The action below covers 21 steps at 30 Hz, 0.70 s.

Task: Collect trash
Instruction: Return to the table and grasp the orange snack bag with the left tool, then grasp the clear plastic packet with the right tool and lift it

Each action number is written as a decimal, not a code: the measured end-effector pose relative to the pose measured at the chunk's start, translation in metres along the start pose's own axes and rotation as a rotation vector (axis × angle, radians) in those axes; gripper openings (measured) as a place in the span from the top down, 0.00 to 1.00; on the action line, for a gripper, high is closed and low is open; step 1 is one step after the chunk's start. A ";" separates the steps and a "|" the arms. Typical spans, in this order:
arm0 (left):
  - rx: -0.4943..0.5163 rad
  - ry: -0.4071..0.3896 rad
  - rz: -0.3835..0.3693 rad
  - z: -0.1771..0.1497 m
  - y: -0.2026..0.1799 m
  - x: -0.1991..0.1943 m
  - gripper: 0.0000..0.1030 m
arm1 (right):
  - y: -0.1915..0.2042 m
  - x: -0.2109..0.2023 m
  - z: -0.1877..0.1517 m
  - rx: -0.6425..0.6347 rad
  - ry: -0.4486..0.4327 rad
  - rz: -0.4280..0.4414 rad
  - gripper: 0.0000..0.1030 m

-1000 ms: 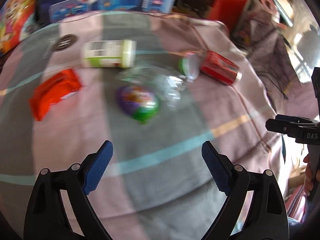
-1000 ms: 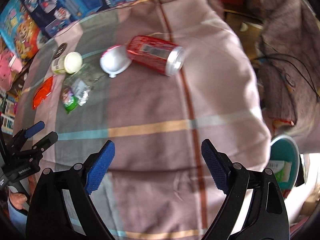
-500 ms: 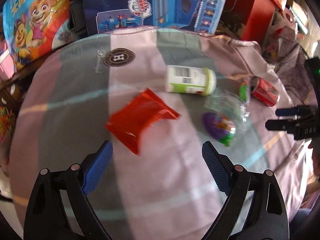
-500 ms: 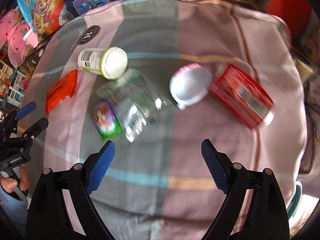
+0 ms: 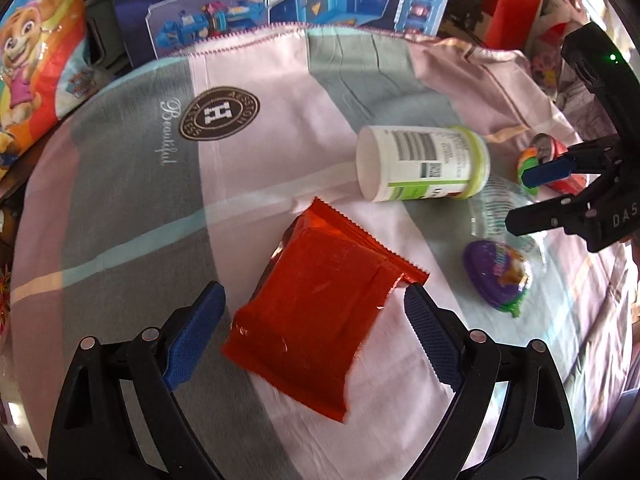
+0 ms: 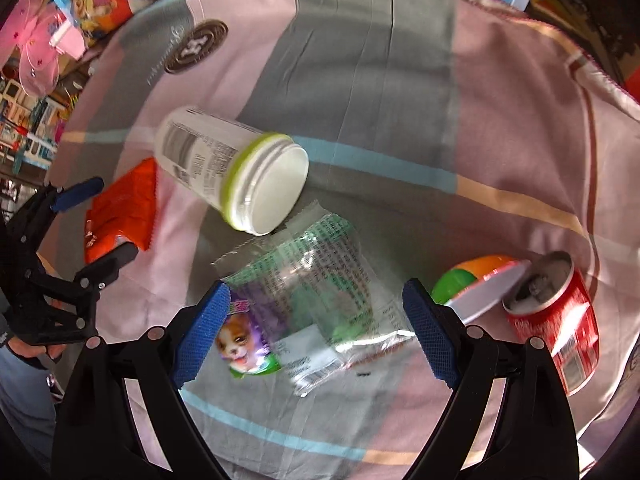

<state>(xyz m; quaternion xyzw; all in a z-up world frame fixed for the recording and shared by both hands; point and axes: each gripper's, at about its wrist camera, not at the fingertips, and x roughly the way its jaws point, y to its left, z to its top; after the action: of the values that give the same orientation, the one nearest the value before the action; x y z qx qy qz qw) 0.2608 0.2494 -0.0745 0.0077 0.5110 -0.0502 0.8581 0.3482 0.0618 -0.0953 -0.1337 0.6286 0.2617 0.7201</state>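
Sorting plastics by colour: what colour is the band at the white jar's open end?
Lime green; the white jar's band shows best in the right wrist view.

The cloth [image 5: 132, 208] is checked in pink and grey with teal and cream stripes and bears a brown round logo. The wrapper [image 5: 320, 312] is orange-red; the jar [image 6: 224, 172] is white with a lime band. The can [image 6: 556, 320] is red, the egg-shaped packet [image 5: 498, 276] purple and green.

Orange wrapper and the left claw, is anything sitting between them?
Nothing visible stands in the way. The orange wrapper lies flat on the cloth, right in the open gap of the left claw. The white jar and purple egg lie off to the side, clear of it.
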 end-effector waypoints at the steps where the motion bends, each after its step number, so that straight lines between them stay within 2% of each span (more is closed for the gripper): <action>1: -0.001 0.004 -0.004 0.000 0.001 0.002 0.11 | -0.001 0.002 0.000 0.000 0.005 -0.001 0.18; 8: -0.006 0.005 -0.019 -0.002 0.001 0.013 0.11 | -0.007 0.017 -0.002 0.028 0.009 0.037 0.15; 10: -0.010 -0.005 -0.024 -0.003 0.000 0.012 0.20 | -0.008 0.015 -0.008 0.034 0.002 0.046 0.15; 12: -0.002 -0.015 -0.005 -0.004 -0.005 0.009 0.40 | -0.011 0.012 -0.017 0.045 -0.015 0.056 0.16; 13: -0.007 -0.018 0.002 -0.005 -0.006 0.008 0.45 | -0.015 0.011 -0.019 0.049 -0.022 0.053 0.17; 15: -0.026 -0.020 -0.003 -0.007 -0.008 0.005 0.48 | -0.014 0.006 -0.030 0.039 -0.053 0.013 0.34; 18: -0.036 -0.029 0.013 -0.013 -0.016 0.000 0.53 | -0.017 0.000 -0.045 0.060 -0.062 0.034 0.38; 21: -0.061 -0.031 0.013 -0.022 -0.025 -0.008 0.53 | -0.023 -0.007 -0.062 0.092 -0.080 0.051 0.39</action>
<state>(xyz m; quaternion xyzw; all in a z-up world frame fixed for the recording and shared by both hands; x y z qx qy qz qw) 0.2355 0.2261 -0.0774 -0.0159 0.4987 -0.0291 0.8661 0.3083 0.0092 -0.1020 -0.0738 0.6139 0.2559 0.7431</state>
